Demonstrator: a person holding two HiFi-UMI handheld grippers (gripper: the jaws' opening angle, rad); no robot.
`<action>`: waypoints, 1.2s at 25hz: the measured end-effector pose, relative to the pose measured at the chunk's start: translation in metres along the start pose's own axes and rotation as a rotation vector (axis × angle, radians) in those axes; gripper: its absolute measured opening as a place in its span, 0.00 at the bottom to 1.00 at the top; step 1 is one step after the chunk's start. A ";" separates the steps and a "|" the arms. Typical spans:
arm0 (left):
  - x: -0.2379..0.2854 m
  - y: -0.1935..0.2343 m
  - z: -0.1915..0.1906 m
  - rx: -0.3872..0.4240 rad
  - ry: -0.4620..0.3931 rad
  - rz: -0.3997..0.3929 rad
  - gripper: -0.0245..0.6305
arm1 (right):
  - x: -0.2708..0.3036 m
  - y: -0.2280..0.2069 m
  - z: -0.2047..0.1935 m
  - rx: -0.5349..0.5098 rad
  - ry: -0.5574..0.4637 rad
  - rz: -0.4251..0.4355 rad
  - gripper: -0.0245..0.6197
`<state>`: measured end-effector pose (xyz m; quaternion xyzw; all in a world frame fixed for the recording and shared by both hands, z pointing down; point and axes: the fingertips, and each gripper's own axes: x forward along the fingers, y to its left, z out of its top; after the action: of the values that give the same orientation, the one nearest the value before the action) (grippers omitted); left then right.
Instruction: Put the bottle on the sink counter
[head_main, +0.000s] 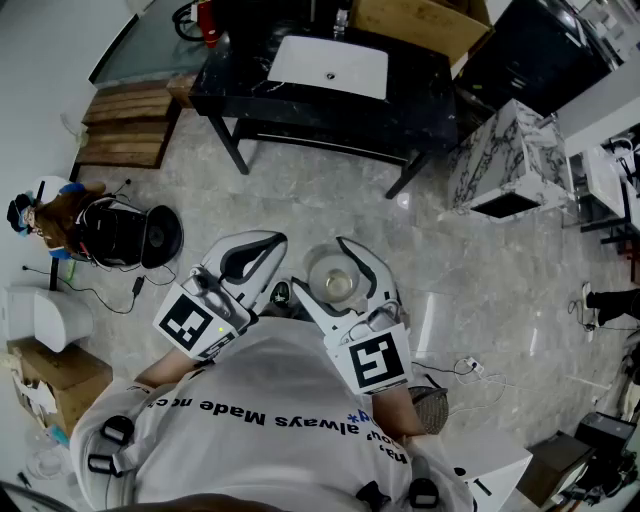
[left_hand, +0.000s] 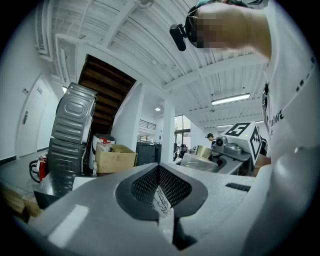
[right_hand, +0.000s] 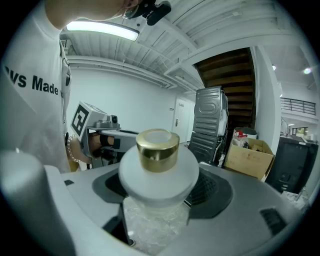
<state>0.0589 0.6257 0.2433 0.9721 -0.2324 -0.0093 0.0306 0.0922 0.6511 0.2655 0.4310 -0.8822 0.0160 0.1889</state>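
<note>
The black sink table (head_main: 420, 95) stands well ahead. The right gripper (head_main: 338, 275), jaws wide, clamps the gold-capped bottle (right_hand: 158, 150) in mid-air. A jolt in transit could make the bottle slip. The left gripper (left_hand: 159, 175) is closed and empty.

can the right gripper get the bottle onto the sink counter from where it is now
Probably not from here. The right gripper, closed on the bottle, is close to the person's shirt, and the sink counter stands well across the floor. Nothing visible blocks the walk there.
</note>
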 end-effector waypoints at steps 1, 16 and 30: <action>-0.002 0.000 0.000 -0.001 -0.001 0.000 0.04 | 0.000 0.002 0.001 0.000 0.002 0.000 0.56; -0.028 0.031 0.006 -0.003 -0.014 -0.009 0.04 | 0.029 0.017 0.025 -0.003 -0.011 -0.002 0.56; -0.068 0.088 0.009 0.000 -0.018 0.014 0.04 | 0.089 0.037 0.048 -0.008 -0.017 0.025 0.56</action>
<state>-0.0418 0.5780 0.2401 0.9703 -0.2397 -0.0178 0.0288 -0.0013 0.5980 0.2568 0.4194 -0.8891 0.0112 0.1831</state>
